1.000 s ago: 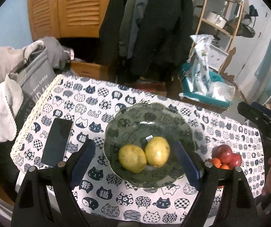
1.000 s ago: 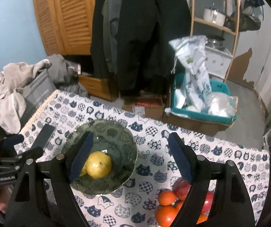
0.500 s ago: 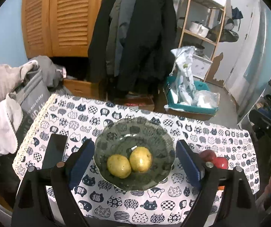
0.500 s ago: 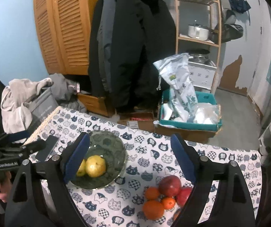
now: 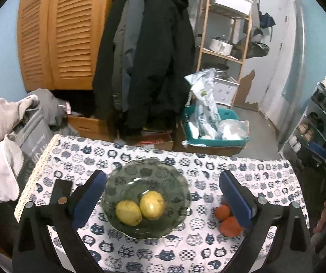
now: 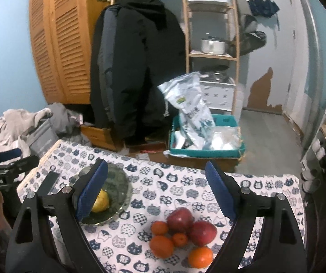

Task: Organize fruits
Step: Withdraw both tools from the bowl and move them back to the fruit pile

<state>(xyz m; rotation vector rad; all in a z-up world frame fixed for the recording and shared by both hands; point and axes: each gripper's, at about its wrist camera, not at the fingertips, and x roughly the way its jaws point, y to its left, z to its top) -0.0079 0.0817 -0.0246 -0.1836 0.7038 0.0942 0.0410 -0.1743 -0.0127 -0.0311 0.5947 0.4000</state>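
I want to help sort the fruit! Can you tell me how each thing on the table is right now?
Left claw: open, empty.
Right claw: open, empty.
Dark green glass bowl: upright, holding two yellow pears.
Two red apples: loose on the cat-print tablecloth.
Small orange mandarins: beside the apples, outside the bowl.

Left gripper (image 5: 163, 201) raised above bowl (image 5: 117, 182), jaws spread wide, nothing between pads. Right gripper (image 6: 156, 191) raised right of bowl, jaws equally wide, empty. Both point forward, level.
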